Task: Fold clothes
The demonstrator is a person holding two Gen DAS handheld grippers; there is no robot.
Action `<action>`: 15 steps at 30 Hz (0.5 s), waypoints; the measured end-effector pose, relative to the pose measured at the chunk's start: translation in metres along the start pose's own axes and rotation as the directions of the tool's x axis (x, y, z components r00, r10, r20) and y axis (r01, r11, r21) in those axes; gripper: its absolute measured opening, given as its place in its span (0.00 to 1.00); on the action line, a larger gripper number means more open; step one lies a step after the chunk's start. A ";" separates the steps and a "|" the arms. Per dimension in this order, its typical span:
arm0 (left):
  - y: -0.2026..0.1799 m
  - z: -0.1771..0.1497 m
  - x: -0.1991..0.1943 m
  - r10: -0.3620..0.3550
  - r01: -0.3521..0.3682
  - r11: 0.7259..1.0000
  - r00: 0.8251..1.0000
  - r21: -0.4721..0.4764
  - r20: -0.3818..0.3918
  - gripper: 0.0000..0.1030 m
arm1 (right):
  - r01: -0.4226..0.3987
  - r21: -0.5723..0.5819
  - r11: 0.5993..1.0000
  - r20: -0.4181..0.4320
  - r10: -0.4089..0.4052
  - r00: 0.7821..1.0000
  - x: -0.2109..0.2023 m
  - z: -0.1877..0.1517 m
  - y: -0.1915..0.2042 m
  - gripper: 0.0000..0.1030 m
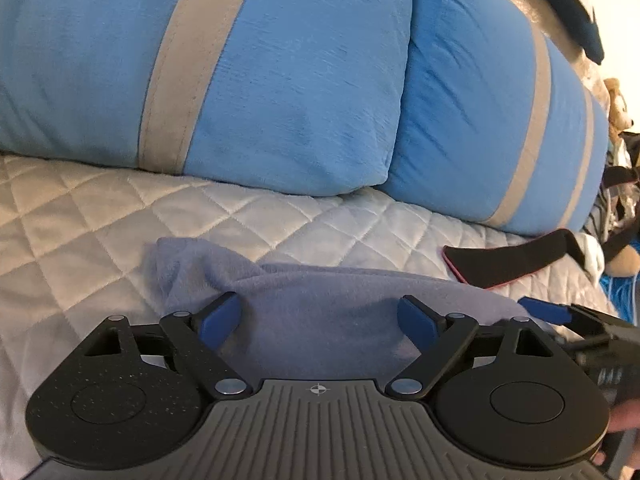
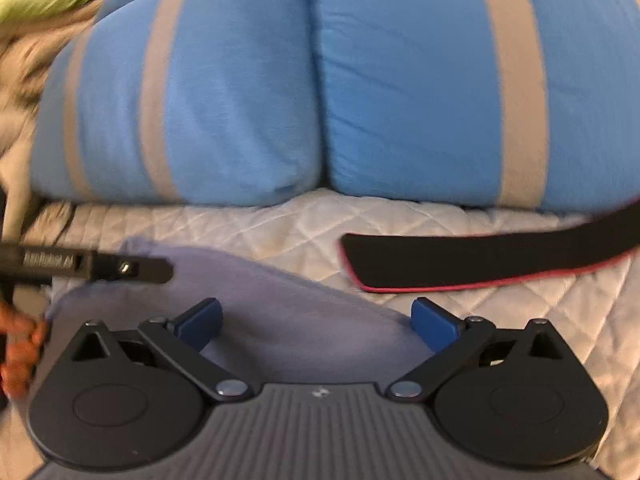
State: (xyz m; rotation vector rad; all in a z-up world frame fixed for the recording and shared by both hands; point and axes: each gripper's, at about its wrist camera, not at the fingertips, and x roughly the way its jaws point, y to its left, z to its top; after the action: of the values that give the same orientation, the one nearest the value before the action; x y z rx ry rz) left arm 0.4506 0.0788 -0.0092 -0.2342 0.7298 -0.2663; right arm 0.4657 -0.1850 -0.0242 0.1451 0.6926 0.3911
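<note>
Lavender fleece garment lies bunched, partly folded on quilted bed. Left gripper and right gripper both spread, holding nothing. More folding likely remains.

Two blue grey-striped pillows, white quilted cover; black red-edged strap

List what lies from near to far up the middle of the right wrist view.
right gripper, open → lavender cloth → quilted bedspread → blue pillows with grey stripes.
</note>
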 end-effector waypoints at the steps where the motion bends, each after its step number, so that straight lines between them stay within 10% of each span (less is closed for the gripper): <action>1: -0.002 0.000 0.001 0.008 -0.008 1.000 1.000 0.008 0.004 0.85 | -0.008 0.039 0.999 -0.012 0.009 1.000 0.003 0.000 -0.006 0.99; 15: -0.007 -0.023 -0.078 0.018 -0.020 1.000 0.996 0.017 0.091 0.87 | 0.022 0.037 0.999 0.080 -0.025 0.997 -0.070 -0.010 -0.006 1.00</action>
State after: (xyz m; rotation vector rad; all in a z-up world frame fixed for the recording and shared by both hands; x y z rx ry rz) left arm 0.3777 0.0947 0.0251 -0.2212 0.6395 -0.2425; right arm 0.4116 -0.2179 0.0079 0.1854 0.6219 0.3487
